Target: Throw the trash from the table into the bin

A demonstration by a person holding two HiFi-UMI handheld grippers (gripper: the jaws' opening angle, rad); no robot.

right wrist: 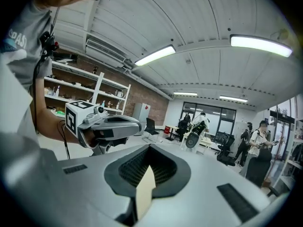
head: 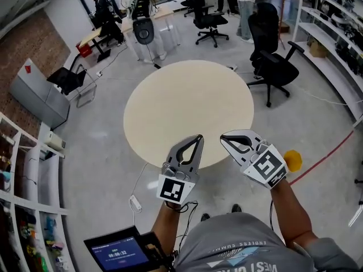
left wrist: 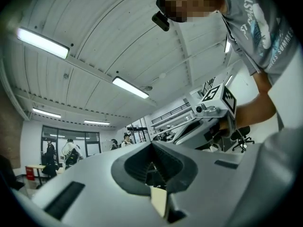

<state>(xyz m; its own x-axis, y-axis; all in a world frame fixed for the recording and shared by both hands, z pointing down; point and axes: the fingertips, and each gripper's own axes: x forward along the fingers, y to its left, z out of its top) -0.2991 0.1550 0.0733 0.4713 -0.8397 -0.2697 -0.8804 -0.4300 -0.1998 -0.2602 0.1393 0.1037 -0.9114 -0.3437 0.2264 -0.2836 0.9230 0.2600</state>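
The round beige table (head: 187,109) stands bare in the head view; I see no trash on it and no bin in any view. My left gripper (head: 198,137) and right gripper (head: 223,137) hover side by side over the table's near edge, tips close together. Both are shut with nothing between the jaws. In the left gripper view the jaws (left wrist: 152,146) meet and point up toward the ceiling, with the right gripper (left wrist: 210,109) beside them. In the right gripper view the jaws (right wrist: 149,149) are closed, and the left gripper (right wrist: 110,125) shows at the left.
A black office chair (head: 276,61) stands right of the table, with more chairs and people at desks (head: 142,16) behind. Shelves line the left (head: 25,174) and right (head: 334,33) walls. A grey cabinet (head: 37,98) sits far left. A tablet (head: 117,251) hangs at my waist.
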